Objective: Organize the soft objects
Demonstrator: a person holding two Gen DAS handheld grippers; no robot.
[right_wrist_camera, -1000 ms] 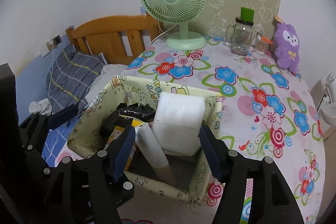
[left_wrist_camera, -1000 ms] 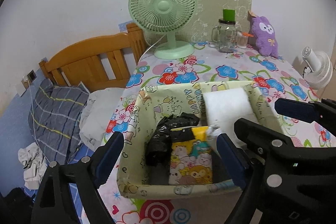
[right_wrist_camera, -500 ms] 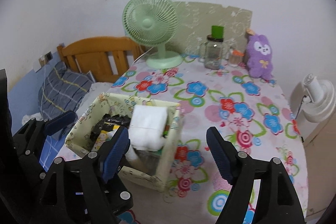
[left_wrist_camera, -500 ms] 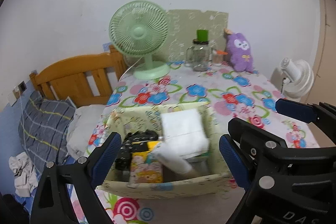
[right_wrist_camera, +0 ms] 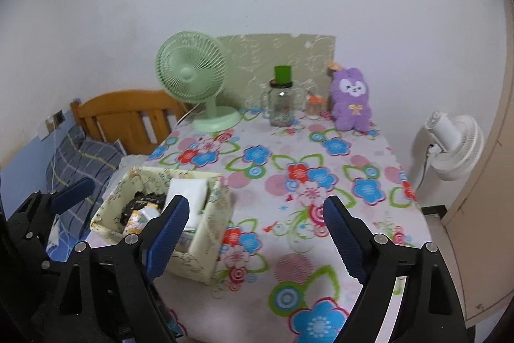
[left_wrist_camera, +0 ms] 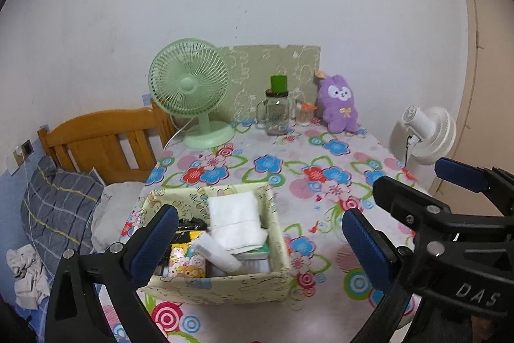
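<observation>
Soft objects (left_wrist_camera: 236, 222) in fabric basket (left_wrist_camera: 221, 286), beneath both empty, opening tools (left_wrist_camera: 257, 243) (right_wrist_camera: 253, 237).

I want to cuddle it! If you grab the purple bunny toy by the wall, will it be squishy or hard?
Probably squishy: the purple bunny toy looks fluffy and stuffed, so it would likely dent under the fingers. It seems light for its size. It sits upright near the wall, so a push might tip it over rather than slide it across the flowered tablecloth.

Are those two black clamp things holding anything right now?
No. The left gripper and right gripper are both empty, jaws opening, with nothing between the fingers; the fabric basket sits untouched.
</observation>
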